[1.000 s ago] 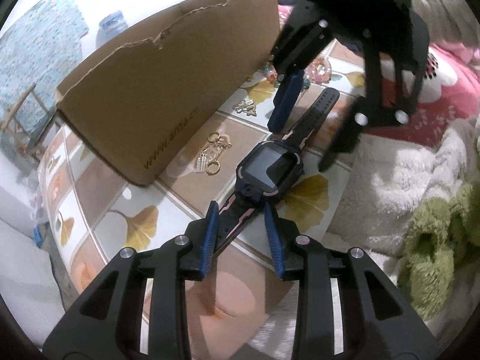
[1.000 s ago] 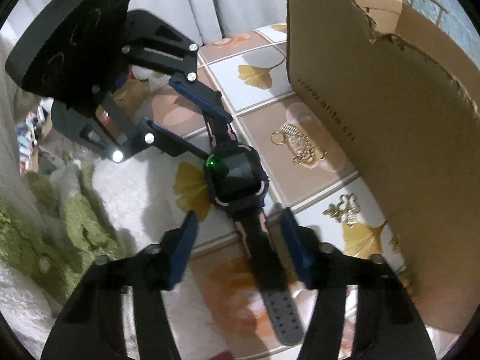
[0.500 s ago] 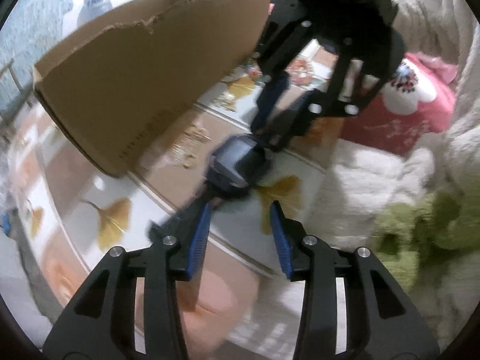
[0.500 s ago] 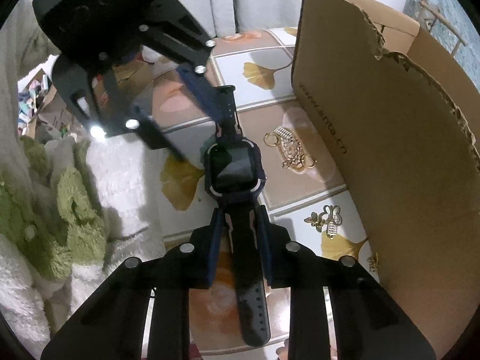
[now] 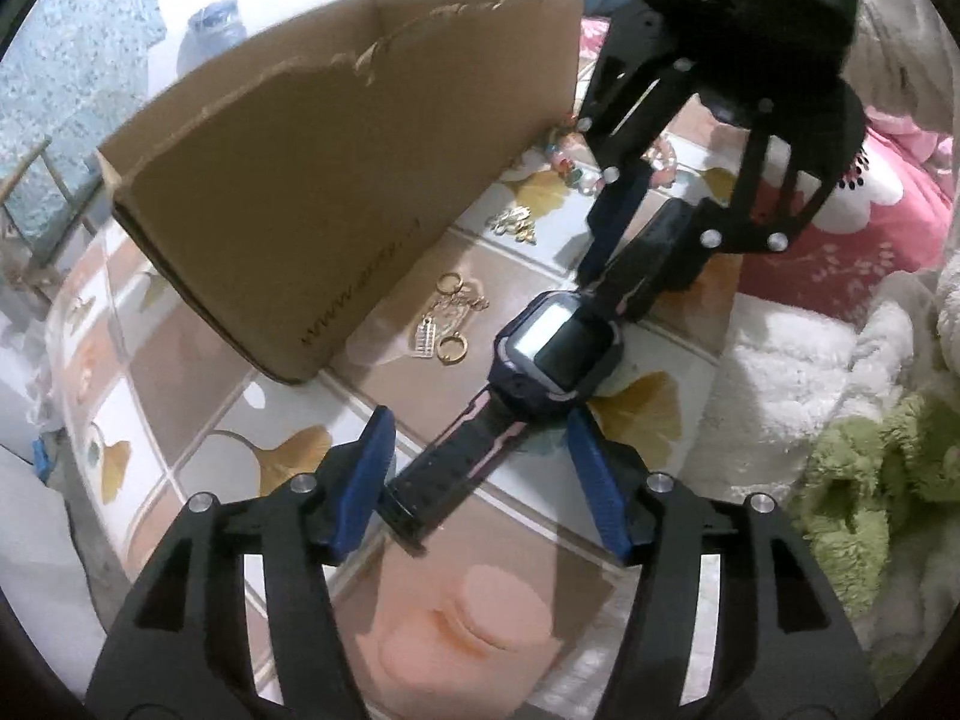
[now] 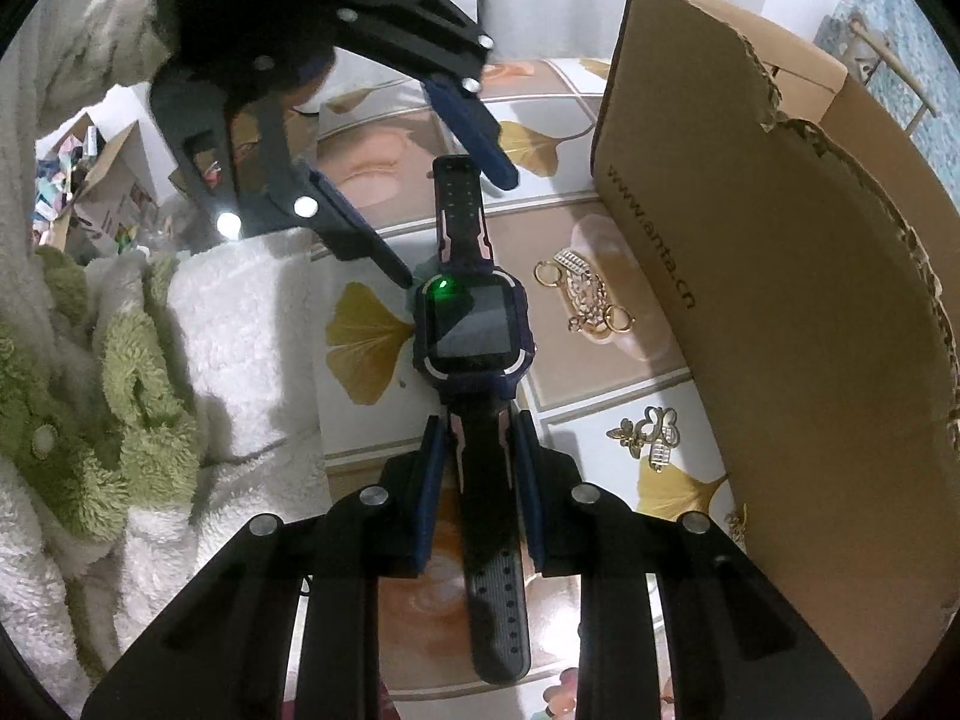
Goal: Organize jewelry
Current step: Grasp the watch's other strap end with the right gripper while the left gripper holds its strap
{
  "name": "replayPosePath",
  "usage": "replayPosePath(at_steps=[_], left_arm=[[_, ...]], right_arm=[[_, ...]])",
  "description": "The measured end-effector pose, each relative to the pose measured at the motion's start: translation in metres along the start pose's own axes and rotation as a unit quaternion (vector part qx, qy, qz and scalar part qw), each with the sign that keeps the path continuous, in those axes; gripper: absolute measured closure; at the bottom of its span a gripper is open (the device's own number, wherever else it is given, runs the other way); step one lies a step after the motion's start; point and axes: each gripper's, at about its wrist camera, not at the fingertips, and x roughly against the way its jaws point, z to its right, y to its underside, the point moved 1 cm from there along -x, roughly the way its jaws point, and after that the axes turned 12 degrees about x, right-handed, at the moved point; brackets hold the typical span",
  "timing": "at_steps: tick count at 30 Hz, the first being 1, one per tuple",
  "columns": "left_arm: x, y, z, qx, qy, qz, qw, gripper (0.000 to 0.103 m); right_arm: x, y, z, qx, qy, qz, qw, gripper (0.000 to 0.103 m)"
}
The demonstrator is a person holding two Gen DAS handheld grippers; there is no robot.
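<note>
Watch [image 6: 471, 324] lies flat on the tiled tabletop [image 6: 600, 384], straps stretched out straight, beside the box [image 6: 780, 300]. Right gripper [image 6: 480, 480] has its jaws clamped on one strap, likely to carry the watch alone. Left gripper [image 5: 480, 468] straddles the other strap end; its jaws are opening, pads clear of the strap, so that end looks released. Gold earrings [image 6: 585, 294] and a butterfly charm [image 6: 651, 429] lie loose between watch and box, not yet sorted. Box probably serves as the collection bin. Print on the box side reads "www.anta.cn". Watch screen blank; one green light reflected in it.
</note>
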Motion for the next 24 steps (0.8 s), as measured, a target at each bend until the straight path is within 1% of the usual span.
replayPosePath(at_steps=[2, 4, 8, 10, 11, 12, 13, 14, 15, 16, 19, 24], left_arm=[[-0.004, 0.002, -0.005, 0.01, 0.013, -0.012, 0.9998, 0.044], [-0.004, 0.003, -0.005, 0.02, 0.026, -0.011, 0.9994, 0.043], [0.003, 0.008, -0.003, 0.032, 0.052, -0.025, 0.9978, 0.043], [0.003, 0.015, 0.011, 0.032, 0.055, -0.029, 0.9976, 0.043], [0.003, 0.016, 0.014, 0.028, 0.048, -0.028, 0.9981, 0.044], [0.003, 0.017, 0.015, 0.025, 0.042, -0.026, 0.9985, 0.047], [0.002, 0.017, 0.016, 0.021, 0.033, -0.023, 0.999, 0.054], [0.002, 0.017, 0.017, 0.018, 0.027, -0.018, 0.9993, 0.059], [0.005, 0.018, 0.016, 0.016, 0.023, -0.015, 0.9995, 0.069], [0.005, 0.016, 0.016, 0.013, 0.022, -0.015, 0.9996, 0.072], [0.004, 0.014, 0.019, -0.005, 0.022, -0.02, 0.9996, 0.072], [0.001, 0.009, 0.02, -0.014, 0.026, -0.026, 0.9992, 0.073]], right_arm=[[-0.001, 0.0, 0.002, -0.005, -0.003, 0.002, 1.0, 0.08], [0.0, 0.002, 0.004, -0.008, -0.006, 0.004, 1.0, 0.08], [0.001, 0.004, 0.007, -0.01, -0.009, 0.007, 1.0, 0.079], [0.001, 0.005, 0.007, -0.009, -0.01, 0.008, 1.0, 0.078], [0.001, 0.004, 0.007, -0.008, -0.011, 0.008, 1.0, 0.077], [0.001, 0.004, 0.007, -0.007, -0.011, 0.008, 1.0, 0.077], [0.001, 0.003, 0.007, -0.005, -0.01, 0.007, 1.0, 0.077], [0.001, 0.002, 0.006, -0.003, -0.01, 0.007, 1.0, 0.077], [0.001, 0.001, 0.006, -0.002, -0.01, 0.006, 1.0, 0.077], [0.001, 0.0, 0.005, -0.001, -0.009, 0.006, 1.0, 0.077], [0.001, -0.001, 0.004, 0.001, -0.009, 0.003, 1.0, 0.077], [0.001, -0.002, 0.004, 0.003, -0.011, 0.002, 1.0, 0.077]])
